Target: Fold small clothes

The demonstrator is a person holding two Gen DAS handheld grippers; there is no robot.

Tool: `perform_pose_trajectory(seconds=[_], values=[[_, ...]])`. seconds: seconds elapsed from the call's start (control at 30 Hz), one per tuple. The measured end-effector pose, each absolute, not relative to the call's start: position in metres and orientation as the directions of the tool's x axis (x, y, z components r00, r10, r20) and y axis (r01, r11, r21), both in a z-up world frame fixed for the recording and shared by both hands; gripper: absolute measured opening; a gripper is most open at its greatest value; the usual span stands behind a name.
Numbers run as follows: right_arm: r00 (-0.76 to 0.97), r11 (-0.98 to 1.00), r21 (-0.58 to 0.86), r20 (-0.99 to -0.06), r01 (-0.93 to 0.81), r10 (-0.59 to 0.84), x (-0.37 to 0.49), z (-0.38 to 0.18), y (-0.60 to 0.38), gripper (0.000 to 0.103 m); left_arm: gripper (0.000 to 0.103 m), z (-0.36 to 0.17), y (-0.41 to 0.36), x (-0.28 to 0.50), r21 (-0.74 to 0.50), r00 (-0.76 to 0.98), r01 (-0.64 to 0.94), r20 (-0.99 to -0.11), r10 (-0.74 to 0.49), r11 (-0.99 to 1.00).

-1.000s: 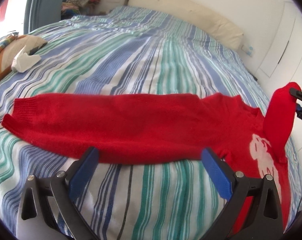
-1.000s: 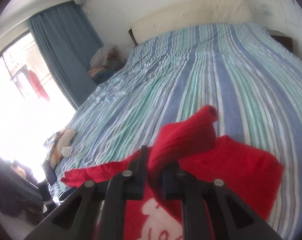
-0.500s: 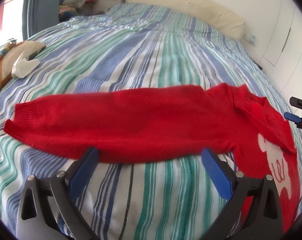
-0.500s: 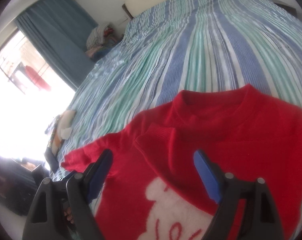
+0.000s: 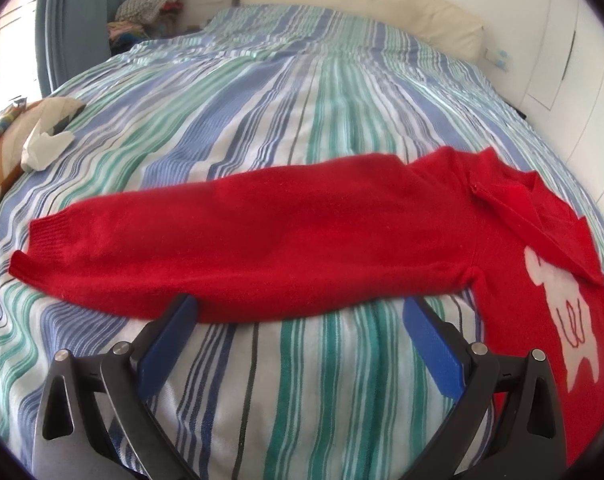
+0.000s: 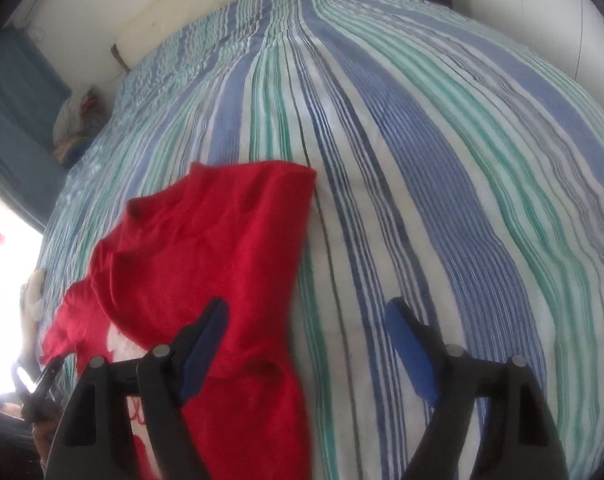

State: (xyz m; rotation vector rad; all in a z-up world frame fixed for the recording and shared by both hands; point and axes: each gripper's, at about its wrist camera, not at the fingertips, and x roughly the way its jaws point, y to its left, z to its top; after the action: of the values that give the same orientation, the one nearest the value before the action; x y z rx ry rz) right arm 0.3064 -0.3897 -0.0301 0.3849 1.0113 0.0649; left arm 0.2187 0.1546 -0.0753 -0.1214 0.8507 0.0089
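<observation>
Left wrist view first: the left gripper [image 5: 298, 320] has its blue pads [image 5: 168, 340] spread wide with nothing between them, tips poised just at the near hem of the outstretched sleeve [image 5: 222, 240]. Over on the right wrist view, the right gripper [image 6: 305, 328] is equally wide apart and empty, one pad over red knit, the other over bare bedspread [image 6: 461, 160].

One red sweater [image 5: 341, 236] lies flat across the near part of the striped bedspread, toward its near edge, white animal motif [image 5: 561, 308] facing up. One sleeve already lies folded across the chest [image 6: 206, 248]; the other stretches long toward the bed's left edge, cuff [image 5: 50, 232] outermost.

By my read, that long sleeve is the step in hand. Next move calls for the left gripper to pinch near the cuff and carry it across the body, keeping the knit smooth.

Count: one sweater, two grippers, one patterned cushion [image 5: 6, 152] at the left edge, one clothes pile [image 5: 150, 4] beyond the far corner.
</observation>
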Motion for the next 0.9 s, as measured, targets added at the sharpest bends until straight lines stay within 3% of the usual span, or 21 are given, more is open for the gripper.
perform_pose_trajectory(seconds=[0.1, 0.17, 0.2, 0.33, 0.4, 0.47, 0.53, 0.63, 0.67, 0.9], values=[[0.505, 0.939, 0.34, -0.821, 0.056, 0.267, 0.315, -0.044, -0.373, 0.076, 0.102, -0.077, 0.153, 0.217, -0.084, 0.661, -0.056, -0.75, -0.026, 0.995], [0.464, 0.954, 0.3, -0.845, -0.001, 0.266, 0.323, -0.058, -0.356, 0.039, 0.102, -0.078, 0.154, 0.216, -0.087, 0.665, -0.058, -0.746, -0.026, 0.995], [0.451, 0.97, 0.242, -0.863, -0.026, 0.228, 0.325, -0.063, -0.349, 0.006, 0.102, -0.077, 0.155, 0.215, -0.092, 0.668, -0.06, -0.744, -0.028, 0.994], [0.478, 0.977, 0.211, -0.862, 0.037, 0.168, 0.323, -0.07, -0.372, 0.003, 0.102, -0.078, 0.159, 0.214, -0.11, 0.669, -0.067, -0.742, -0.037, 0.992], [0.47, 0.985, 0.138, -0.88, 0.105, 0.074, 0.321, -0.075, -0.389, 0.0, 0.102, -0.08, 0.157, 0.215, -0.099, 0.663, -0.066, -0.748, -0.031, 0.993], [0.471, 0.974, 0.172, -0.878, 0.145, 0.085, 0.316, -0.071, -0.403, 0.0, 0.102, -0.081, 0.153, 0.217, -0.077, 0.655, -0.061, -0.755, -0.019, 0.995], [0.524, 0.982, 0.142, -0.85, 0.127, 0.055, 0.31, -0.049, -0.394, 0.017, 0.102, -0.082, 0.148, 0.218, -0.053, 0.651, -0.051, -0.759, -0.007, 0.997], [0.572, 0.975, 0.219, -0.794, -0.047, 0.206, 0.311, -0.016, -0.354, 0.04, 0.102, -0.083, 0.142, 0.219, -0.021, 0.649, -0.038, -0.761, 0.009, 0.999], [0.558, 0.966, 0.235, -0.789, -0.111, 0.256, 0.316, -0.01, -0.332, 0.042, 0.102, -0.083, 0.14, 0.219, -0.013, 0.648, -0.035, -0.761, 0.013, 0.999], [0.434, 0.87, 0.202, -0.802, -0.449, 0.41, 0.347, -0.016, -0.179, 0.043, 0.102, -0.083, 0.145, 0.217, -0.036, 0.652, -0.044, -0.758, 0.001, 0.998]])
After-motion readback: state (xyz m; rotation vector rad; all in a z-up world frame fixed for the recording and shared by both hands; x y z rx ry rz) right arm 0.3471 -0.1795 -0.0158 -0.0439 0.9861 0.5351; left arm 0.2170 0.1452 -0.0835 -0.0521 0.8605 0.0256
